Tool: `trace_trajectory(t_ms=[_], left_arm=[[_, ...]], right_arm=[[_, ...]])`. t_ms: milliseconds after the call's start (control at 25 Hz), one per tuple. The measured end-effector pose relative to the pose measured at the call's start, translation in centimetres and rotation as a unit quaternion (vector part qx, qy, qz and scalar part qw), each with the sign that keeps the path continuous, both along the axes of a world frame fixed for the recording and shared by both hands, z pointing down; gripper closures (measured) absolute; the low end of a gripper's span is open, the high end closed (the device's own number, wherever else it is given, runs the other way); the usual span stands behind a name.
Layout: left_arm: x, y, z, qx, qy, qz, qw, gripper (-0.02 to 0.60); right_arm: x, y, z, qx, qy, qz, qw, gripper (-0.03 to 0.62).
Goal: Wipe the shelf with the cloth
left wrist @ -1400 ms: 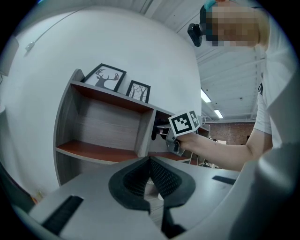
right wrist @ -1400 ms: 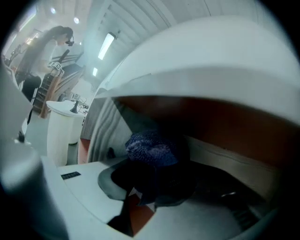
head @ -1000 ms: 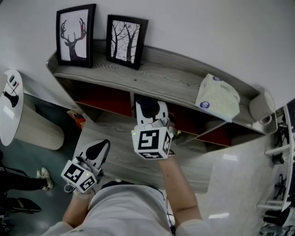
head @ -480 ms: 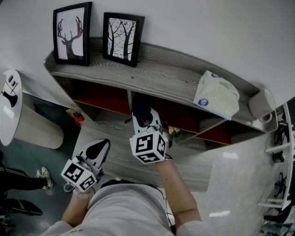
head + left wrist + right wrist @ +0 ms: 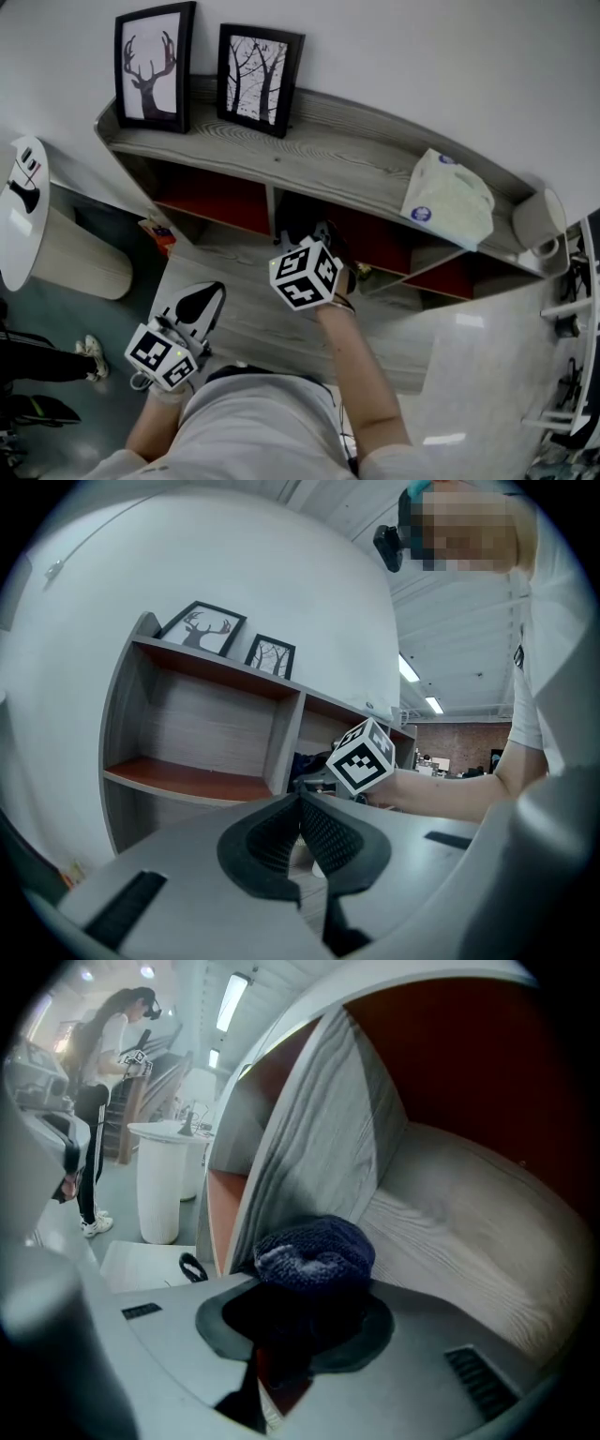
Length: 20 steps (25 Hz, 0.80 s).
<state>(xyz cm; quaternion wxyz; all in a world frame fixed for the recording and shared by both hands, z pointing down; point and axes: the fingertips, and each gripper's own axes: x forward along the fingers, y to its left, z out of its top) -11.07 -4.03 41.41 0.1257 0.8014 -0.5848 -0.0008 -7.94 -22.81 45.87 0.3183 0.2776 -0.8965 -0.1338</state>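
— Home or lab?
— Lab hall staged as a home: grey wood-grain shelf unit [image 5: 328, 159] with black-framed deer print [image 5: 150, 67] and tree print [image 5: 258, 80], but under bare ceiling strip lights [image 5: 409, 667], before a brick back wall [image 5: 464, 737].

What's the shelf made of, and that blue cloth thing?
The shelf looks like wood or wood-look board: pale grey and matte, with grain lines. Its inside back panels look painted reddish-brown. The cloth looks like soft knitted or terry fabric, dark blue, with a bumpy, fuzzy surface. The exact fibre can't be told.
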Motion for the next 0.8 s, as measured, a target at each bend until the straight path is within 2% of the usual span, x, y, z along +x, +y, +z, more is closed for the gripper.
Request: trace_trajectory(t_ms=[360,800], left_arm=[[0.1,-0.6,0.3,-0.002,0.005,0.005,1.0,0.566],[2.9,-3.2,0.3,0.001,0.018,0.061,0.998,0.566]], right_arm=[[0.7,-1.3,0.9,-0.022,0.012,0.022,0.999,0.496],[9.5,-4.3,0.9,-0.044,-0.005,0.127,0.991,0.496]])
